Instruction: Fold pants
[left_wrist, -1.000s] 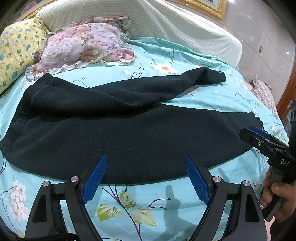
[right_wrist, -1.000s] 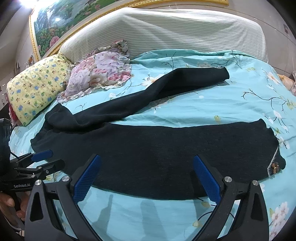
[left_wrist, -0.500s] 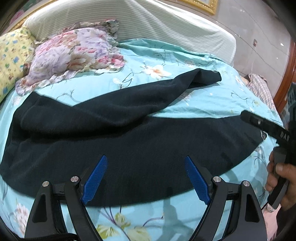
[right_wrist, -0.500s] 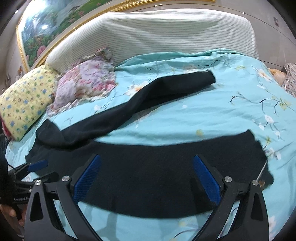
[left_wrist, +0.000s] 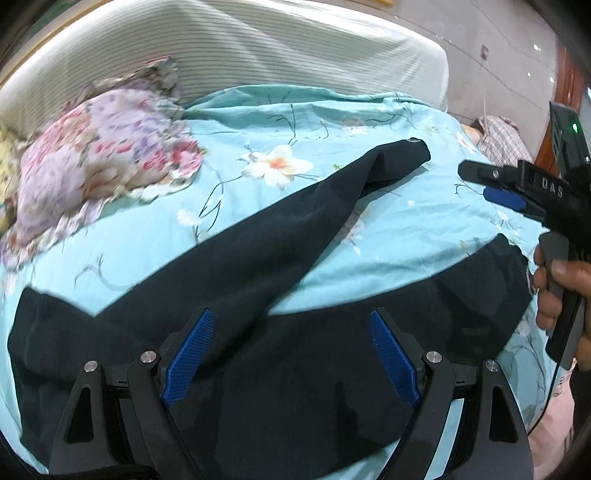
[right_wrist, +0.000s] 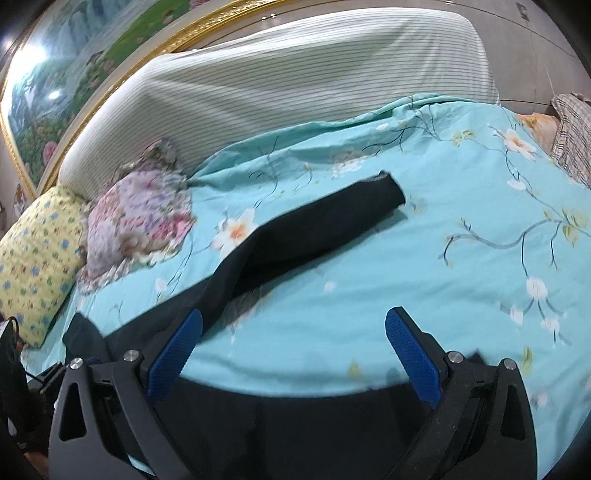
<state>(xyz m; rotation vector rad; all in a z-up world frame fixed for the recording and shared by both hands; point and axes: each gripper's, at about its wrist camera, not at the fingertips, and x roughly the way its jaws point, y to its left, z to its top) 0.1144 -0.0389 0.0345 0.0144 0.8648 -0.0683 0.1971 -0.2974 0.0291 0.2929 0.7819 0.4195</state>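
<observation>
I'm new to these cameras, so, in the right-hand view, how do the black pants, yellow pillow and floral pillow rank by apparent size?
1. Black pants, partly hidden behind the gripper.
2 and 3. Floral pillow and yellow pillow look alike; the yellow one is cropped, so unranked.

Your left wrist camera looks out along its spread gripper (left_wrist: 291, 354) from low and close over the near trouser leg, facing across the bed (left_wrist: 406, 229) toward the headboard (left_wrist: 258, 48). Your right wrist camera faces the same way from farther right. Both views share the dark pants (left_wrist: 258, 258), the floral pillow (right_wrist: 140, 218) and the headboard.
</observation>
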